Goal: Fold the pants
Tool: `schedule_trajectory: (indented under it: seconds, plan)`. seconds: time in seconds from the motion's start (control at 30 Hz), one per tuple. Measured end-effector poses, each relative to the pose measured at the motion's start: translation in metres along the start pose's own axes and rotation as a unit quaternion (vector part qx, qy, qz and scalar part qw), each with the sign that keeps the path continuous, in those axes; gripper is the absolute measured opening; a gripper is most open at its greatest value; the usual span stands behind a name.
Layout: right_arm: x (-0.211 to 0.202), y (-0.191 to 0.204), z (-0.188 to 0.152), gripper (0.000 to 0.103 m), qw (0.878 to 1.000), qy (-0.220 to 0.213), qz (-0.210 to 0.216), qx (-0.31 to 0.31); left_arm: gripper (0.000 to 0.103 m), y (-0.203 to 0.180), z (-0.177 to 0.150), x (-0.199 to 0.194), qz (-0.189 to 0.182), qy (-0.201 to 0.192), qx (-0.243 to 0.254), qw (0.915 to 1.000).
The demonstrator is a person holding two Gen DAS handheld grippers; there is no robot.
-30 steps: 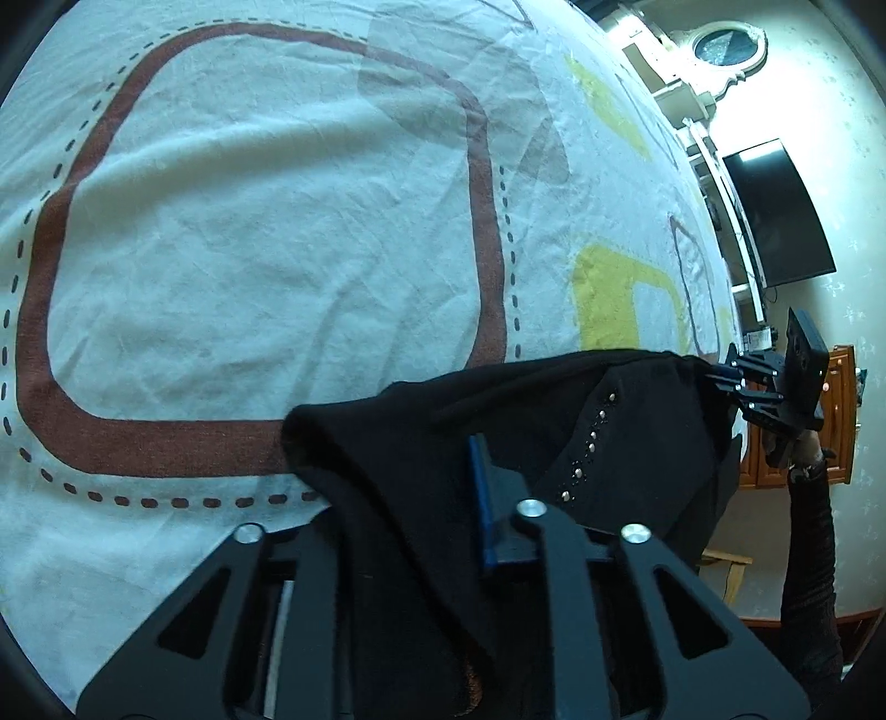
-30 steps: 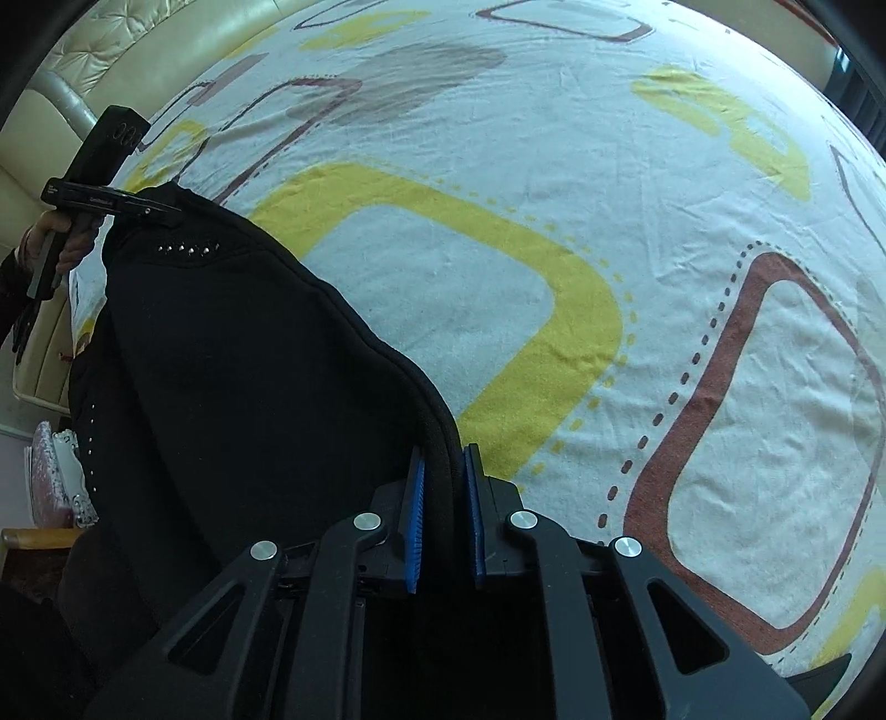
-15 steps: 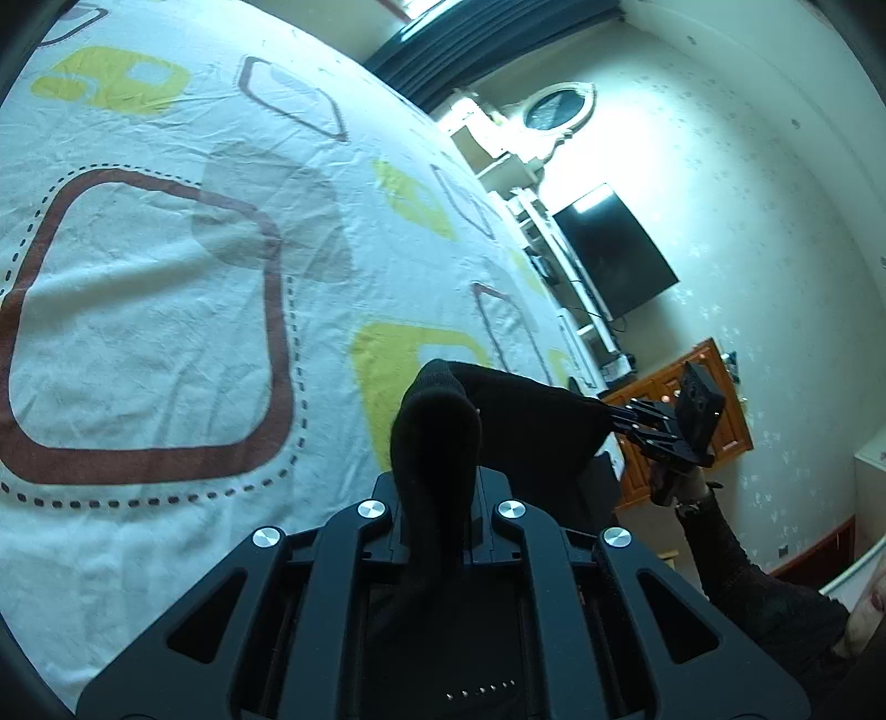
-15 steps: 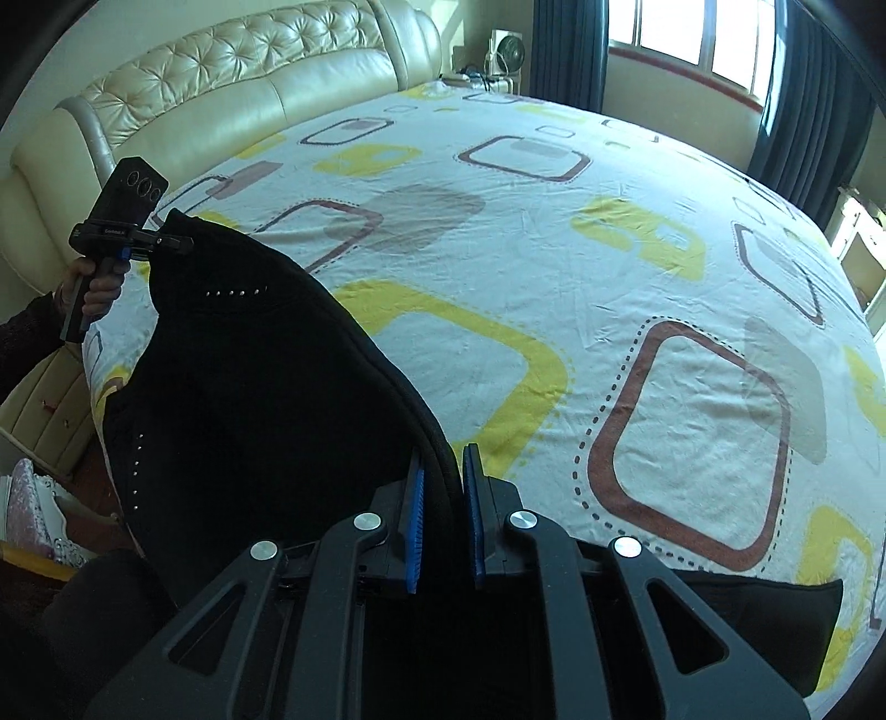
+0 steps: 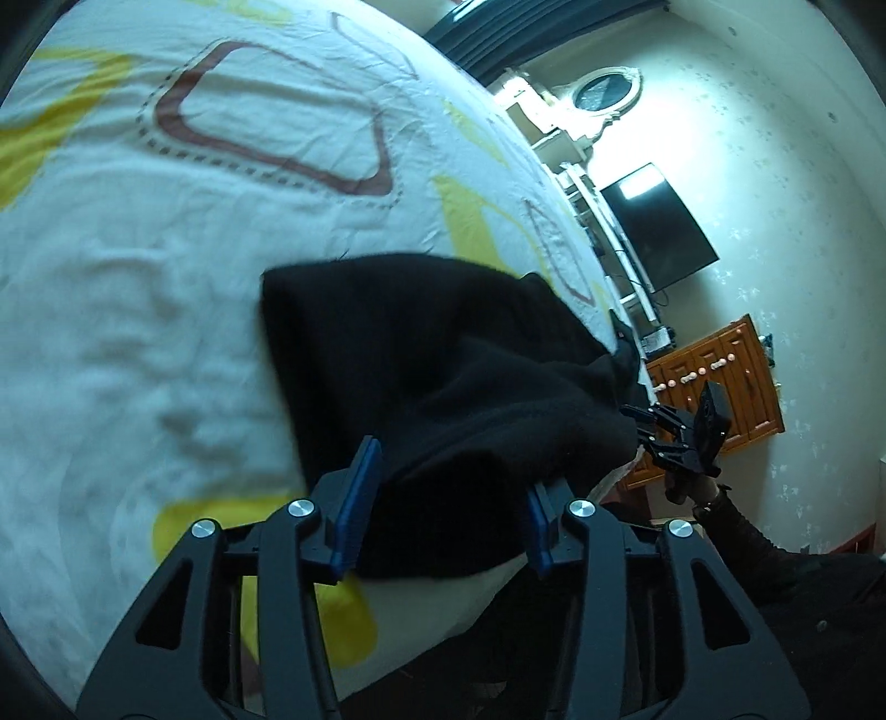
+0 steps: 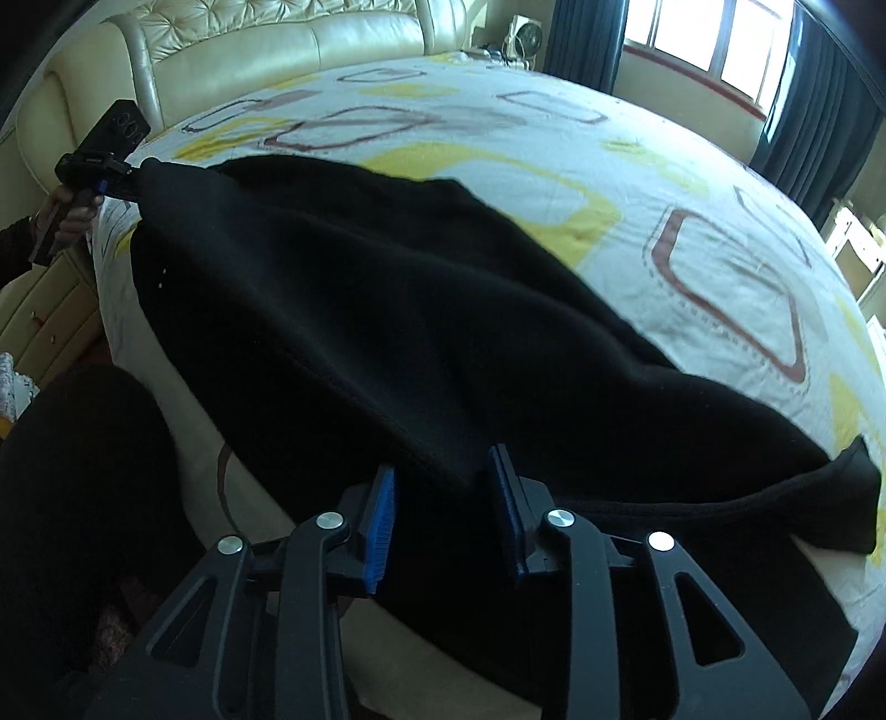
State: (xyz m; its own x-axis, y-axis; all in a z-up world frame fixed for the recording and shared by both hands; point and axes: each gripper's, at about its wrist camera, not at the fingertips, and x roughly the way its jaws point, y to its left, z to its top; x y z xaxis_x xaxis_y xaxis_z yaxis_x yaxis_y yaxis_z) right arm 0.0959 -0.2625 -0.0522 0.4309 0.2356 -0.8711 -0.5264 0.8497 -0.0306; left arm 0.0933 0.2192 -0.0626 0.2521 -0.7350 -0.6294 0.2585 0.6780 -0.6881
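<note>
Black pants (image 6: pixel 387 310) lie spread along the near edge of the bed, part hanging over the side; they also show in the left wrist view (image 5: pixel 443 354). My left gripper (image 5: pixel 443 515) is open, its blue pads wide apart with pants cloth lying loosely between them. My right gripper (image 6: pixel 446 518) is also open, the cloth edge lying between its pads. Each gripper shows in the other's view: the left one (image 6: pixel 119 180) at the pants' far end, the right one (image 5: pixel 659 437) beyond the cloth.
The bed sheet (image 6: pixel 692 183) is white with yellow and brown rounded squares. A cream tufted headboard (image 6: pixel 266 39) stands behind. A wall TV (image 5: pixel 659 227), a wooden cabinet (image 5: pixel 736 376), windows with dark curtains (image 6: pixel 819 111) and my dark-clothed leg (image 6: pixel 77 487) surround the bed.
Both grippers held the pants lifted above the bed, jaws shut on the waist. Now the pants have come down onto the bed edge and both jaws have opened, letting go.
</note>
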Motion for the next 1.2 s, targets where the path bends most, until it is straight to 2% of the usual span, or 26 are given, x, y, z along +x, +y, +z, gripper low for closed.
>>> schedule_trajectory:
  seconds: [0.07,0.1,0.17,0.2,0.27,0.37,0.43,0.5,0.53,0.63,0.7,0.83,0.93,1.07,1.17,1.2]
  plan:
    - [-0.004,0.001,-0.009,0.057,1.0,-0.001,0.01,0.018,0.065,0.011,-0.019,-0.007,0.025,-0.006,-0.029,0.9992]
    - [-0.01,-0.001,-0.012,0.064,0.999,-0.008,0.021,0.037,0.065,0.016,-0.026,-0.012,0.019,-0.018,-0.046,0.9986]
    - [-0.019,-0.01,-0.016,0.067,0.993,-0.018,0.061,0.099,0.065,0.021,-0.035,-0.026,0.013,-0.049,-0.087,0.9949]
    - [-0.023,-0.018,-0.019,0.067,0.984,-0.03,0.092,0.147,0.065,0.02,-0.039,-0.032,0.003,-0.071,-0.105,0.992]
    - [-0.023,-0.039,-0.029,0.067,0.952,-0.05,0.159,0.258,0.07,0.012,-0.045,-0.038,-0.014,-0.104,-0.134,0.9854]
    - [-0.009,-0.064,-0.049,0.067,0.885,-0.06,0.231,0.4,0.075,0.0,-0.053,-0.033,-0.038,-0.135,-0.175,0.9746]
    - [0.0,-0.07,-0.058,0.067,0.857,-0.06,0.249,0.447,0.076,-0.009,-0.058,-0.024,-0.042,-0.144,-0.194,0.9696]
    - [0.005,-0.07,-0.061,0.067,0.844,-0.059,0.259,0.467,0.076,-0.02,-0.064,-0.018,-0.017,-0.157,-0.203,0.9664]
    - [0.007,-0.068,-0.062,0.067,0.839,-0.059,0.264,0.472,0.076,-0.024,-0.067,-0.017,-0.008,-0.165,-0.21,0.9637]
    - [0.009,-0.064,-0.059,0.067,0.833,-0.059,0.266,0.482,0.076,-0.033,-0.076,-0.018,-0.016,-0.194,-0.241,0.9509]
    - [0.011,-0.062,-0.057,0.067,0.829,-0.061,0.27,0.487,0.075,-0.042,-0.08,-0.017,-0.016,-0.2,-0.248,0.9478]
    - [0.015,-0.063,-0.058,0.067,0.821,-0.065,0.269,0.499,0.076,-0.053,-0.08,-0.001,0.018,-0.188,-0.231,0.9546]
    - [0.013,-0.064,-0.061,0.067,0.816,-0.072,0.266,0.509,0.076,-0.049,-0.075,0.011,0.017,-0.179,-0.241,0.9539]
    - [0.011,-0.059,-0.07,0.067,0.808,-0.089,0.253,0.525,0.076,-0.046,-0.071,0.025,0.053,-0.169,-0.241,0.9541]
    - [0.012,-0.051,-0.069,0.065,0.814,-0.094,0.233,0.524,0.076,-0.047,-0.072,0.027,0.062,-0.181,-0.25,0.949]
    - [0.011,-0.05,-0.07,0.058,0.817,-0.095,0.224,0.523,0.074,-0.048,-0.072,0.028,0.068,-0.184,-0.249,0.9484]
